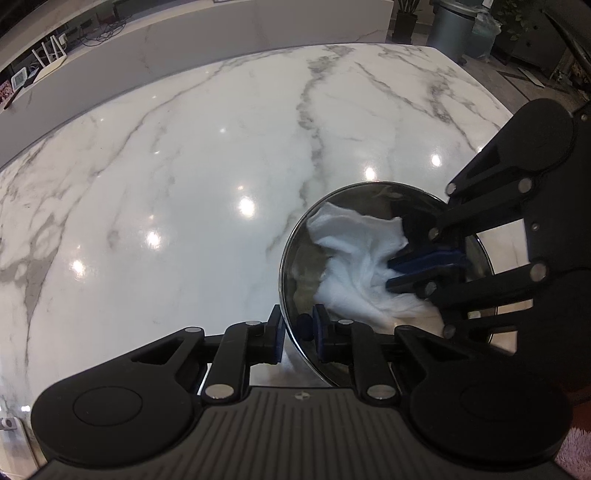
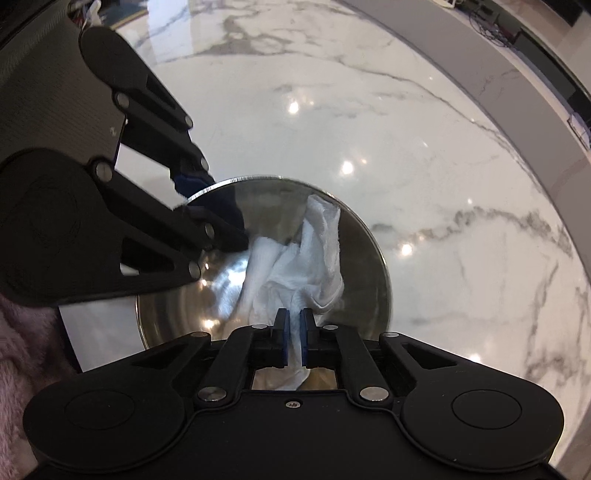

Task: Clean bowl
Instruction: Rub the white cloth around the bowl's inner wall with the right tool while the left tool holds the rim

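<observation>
A shiny steel bowl stands on the white marble counter; it also shows in the right wrist view. My left gripper is shut on the bowl's near rim, one finger outside and one inside. In the right wrist view the left gripper grips the rim at the bowl's left side. My right gripper is shut on a crumpled white cloth and presses it inside the bowl. In the left wrist view the right gripper reaches in from the right with the cloth.
The marble counter stretches wide to the left and far side, with a raised grey ledge behind it. A grey bin and a plant stand beyond the far edge. Pink fluffy fabric lies at the near side.
</observation>
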The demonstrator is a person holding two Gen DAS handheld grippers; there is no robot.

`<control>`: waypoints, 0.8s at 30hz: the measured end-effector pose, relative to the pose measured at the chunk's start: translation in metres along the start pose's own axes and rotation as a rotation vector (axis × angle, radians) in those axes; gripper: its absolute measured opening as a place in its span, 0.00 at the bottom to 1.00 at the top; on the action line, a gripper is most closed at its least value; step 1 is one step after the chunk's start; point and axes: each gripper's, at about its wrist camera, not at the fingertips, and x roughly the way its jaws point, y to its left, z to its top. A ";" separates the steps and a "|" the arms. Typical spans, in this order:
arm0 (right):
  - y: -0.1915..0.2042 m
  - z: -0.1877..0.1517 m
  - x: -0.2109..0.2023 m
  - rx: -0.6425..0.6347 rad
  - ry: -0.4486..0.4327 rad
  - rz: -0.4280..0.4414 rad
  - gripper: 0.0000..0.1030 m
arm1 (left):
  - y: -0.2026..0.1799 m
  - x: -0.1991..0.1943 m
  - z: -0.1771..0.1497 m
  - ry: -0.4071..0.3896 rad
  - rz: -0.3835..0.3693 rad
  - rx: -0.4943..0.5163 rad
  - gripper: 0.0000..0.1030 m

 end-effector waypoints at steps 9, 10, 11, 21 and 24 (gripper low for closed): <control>0.005 -0.003 0.000 -0.008 -0.051 -0.047 0.04 | -0.013 0.012 0.012 0.006 0.004 0.018 0.14; 0.007 -0.002 0.001 -0.023 -0.049 -0.076 0.04 | -0.013 0.013 0.012 0.006 0.003 0.020 0.14; 0.009 0.000 0.002 -0.035 -0.048 -0.102 0.04 | -0.013 0.013 0.012 0.009 0.000 0.021 0.14; -0.004 -0.002 -0.016 -0.014 -0.063 -0.237 0.02 | -0.015 0.014 0.011 0.010 -0.007 0.013 0.15; -0.012 -0.006 -0.028 0.020 -0.076 -0.220 0.02 | -0.014 0.014 0.009 0.007 -0.011 0.003 0.15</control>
